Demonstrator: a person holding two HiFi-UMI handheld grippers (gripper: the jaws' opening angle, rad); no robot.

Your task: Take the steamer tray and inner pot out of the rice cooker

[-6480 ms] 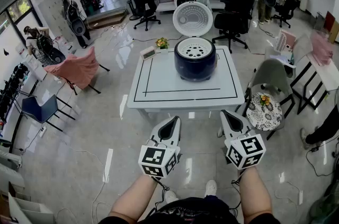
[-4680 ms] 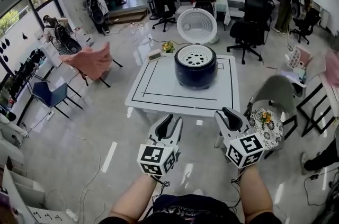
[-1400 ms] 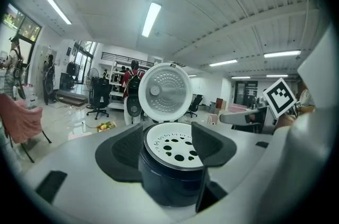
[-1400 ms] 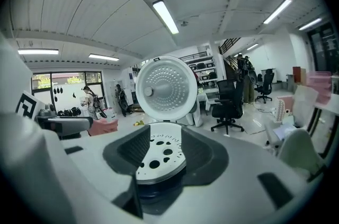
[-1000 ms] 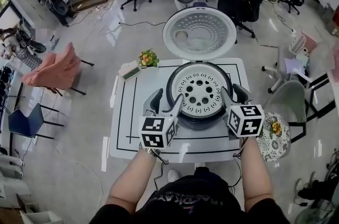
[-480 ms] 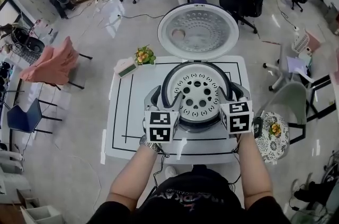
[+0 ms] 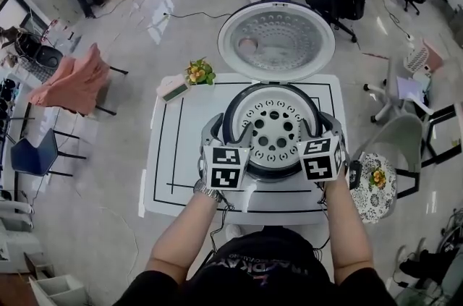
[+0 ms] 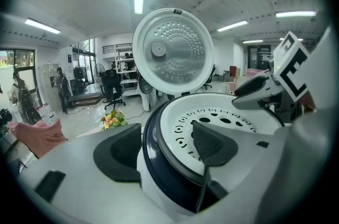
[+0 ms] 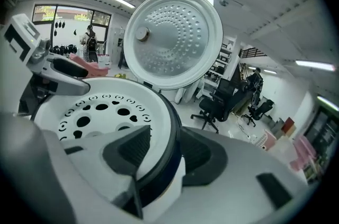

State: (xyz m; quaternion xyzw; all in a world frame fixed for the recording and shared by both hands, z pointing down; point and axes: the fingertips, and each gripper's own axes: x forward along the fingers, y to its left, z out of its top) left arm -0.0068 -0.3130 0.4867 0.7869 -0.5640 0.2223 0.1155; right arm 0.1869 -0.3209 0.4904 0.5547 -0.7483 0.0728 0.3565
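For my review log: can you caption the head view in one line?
Left gripper and right gripper, jaws apart, straddle opposite rims of the open rice cooker; the steamer tray sits inside.

Left gripper [image 7: 228,132], right gripper [image 7: 320,127] lower than second ago, no longer short of cooker [image 7: 271,87]. Rim now between each one's parted jaws: inner jaw over tray [image 7: 275,126], outer jaw outside wall.

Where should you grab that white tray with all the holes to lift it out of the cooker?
Probably by its outer rim, at the left and right sides, from above. The steamer tray lies flat in the rice cooker, no handle showing, and the open lid blocks the back. The left gripper and right gripper are open there.
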